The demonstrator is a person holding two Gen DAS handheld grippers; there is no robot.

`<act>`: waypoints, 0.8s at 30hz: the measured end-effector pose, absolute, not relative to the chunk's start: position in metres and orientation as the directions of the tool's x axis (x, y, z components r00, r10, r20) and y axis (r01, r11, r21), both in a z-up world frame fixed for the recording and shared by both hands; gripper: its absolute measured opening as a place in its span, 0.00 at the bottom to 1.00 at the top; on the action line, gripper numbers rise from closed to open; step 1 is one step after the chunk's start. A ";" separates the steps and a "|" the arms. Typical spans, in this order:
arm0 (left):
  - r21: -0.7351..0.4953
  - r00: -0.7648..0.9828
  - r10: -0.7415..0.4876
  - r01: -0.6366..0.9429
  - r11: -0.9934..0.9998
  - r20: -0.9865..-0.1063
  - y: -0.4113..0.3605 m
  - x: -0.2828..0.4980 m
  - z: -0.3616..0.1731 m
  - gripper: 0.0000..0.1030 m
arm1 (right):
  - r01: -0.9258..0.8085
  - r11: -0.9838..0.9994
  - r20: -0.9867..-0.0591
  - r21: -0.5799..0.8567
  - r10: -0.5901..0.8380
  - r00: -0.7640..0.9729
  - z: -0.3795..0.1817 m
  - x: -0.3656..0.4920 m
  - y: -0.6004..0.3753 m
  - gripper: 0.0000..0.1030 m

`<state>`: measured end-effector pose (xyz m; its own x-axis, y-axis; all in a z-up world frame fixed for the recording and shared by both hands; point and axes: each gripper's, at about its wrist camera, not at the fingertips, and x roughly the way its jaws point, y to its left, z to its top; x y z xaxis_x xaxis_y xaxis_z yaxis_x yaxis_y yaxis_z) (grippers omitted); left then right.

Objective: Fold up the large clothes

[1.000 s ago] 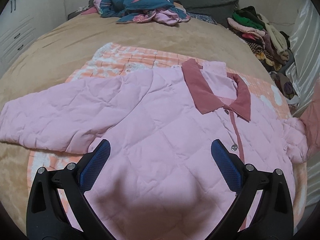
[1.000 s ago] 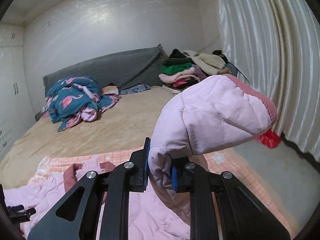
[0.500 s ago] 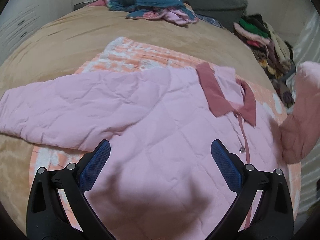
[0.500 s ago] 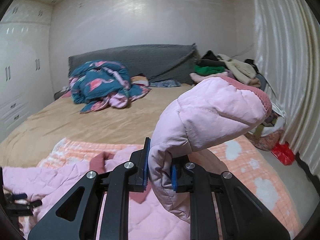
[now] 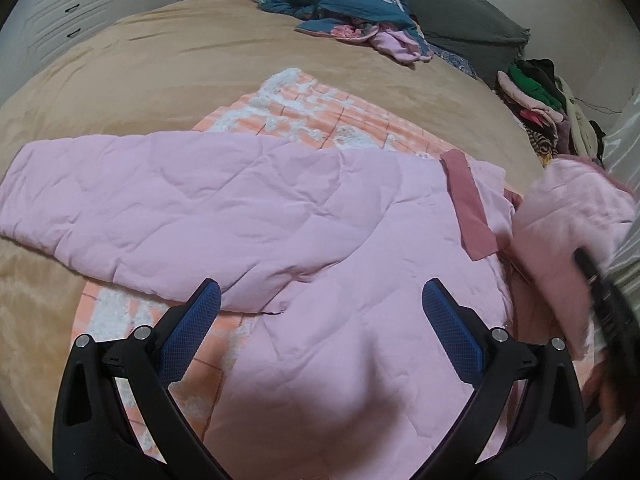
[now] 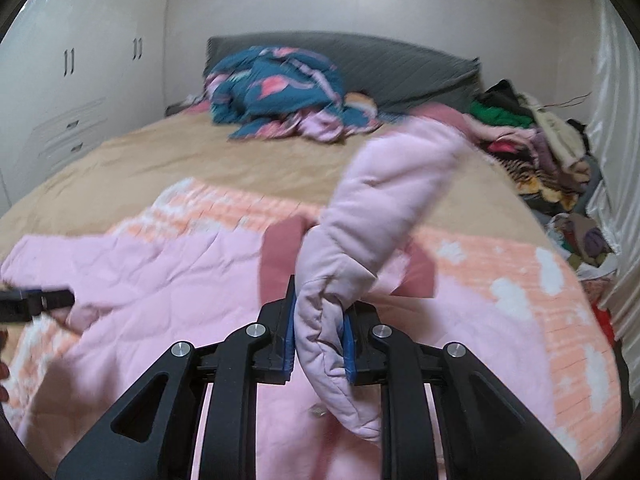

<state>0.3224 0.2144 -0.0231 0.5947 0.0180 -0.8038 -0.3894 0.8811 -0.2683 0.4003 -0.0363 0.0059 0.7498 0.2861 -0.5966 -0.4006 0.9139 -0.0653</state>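
On the bed [image 5: 120, 80], you are carrying the pink quilted jacket's [image 5: 320, 240] sleeve [image 6: 384, 208] across its chest, the right gripper [image 6: 318, 340] clamped on it; the left gripper [image 5: 320, 328] is hovering spread above the hem. Lay the sleeve flat before letting go.

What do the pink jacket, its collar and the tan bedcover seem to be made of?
Jacket: quilted padded fabric, matte; diamond stitching, puffy creases. Collar: darker rose cloth, flat, unquilted; possibly corduroy, too blurred to tell. Bedcover: plush, velvety fabric, by its soft sheen.
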 end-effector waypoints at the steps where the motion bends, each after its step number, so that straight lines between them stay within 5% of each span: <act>1: -0.271 0.594 0.017 -0.391 0.880 -0.804 0.215 0.322 -0.024 0.92 | -0.413 0.909 -0.610 -0.062 0.293 0.736 -0.002 0.399 -0.032 0.18; 13: -0.323 0.582 -0.016 -0.429 0.843 -0.813 0.230 0.322 -0.036 0.92 | -0.560 0.824 -0.692 -0.080 0.358 0.626 -0.055 0.364 0.013 0.48; 18: -0.364 0.592 -0.044 -0.433 0.825 -0.805 0.236 0.319 -0.035 0.92 | -0.613 0.790 -0.686 -0.034 0.427 0.589 -0.054 0.344 0.017 0.77; 24: -0.387 0.612 -0.048 -0.436 0.812 -0.789 0.242 0.314 -0.027 0.92 | -0.640 0.768 -0.677 0.027 0.485 0.553 -0.042 0.332 0.009 0.85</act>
<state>0.3141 0.2417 -0.0267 0.6124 -0.0478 -0.7891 -0.4358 0.8124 -0.3874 0.3323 0.0085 -0.0419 0.5530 0.4850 -0.6775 -0.6402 0.7678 0.0271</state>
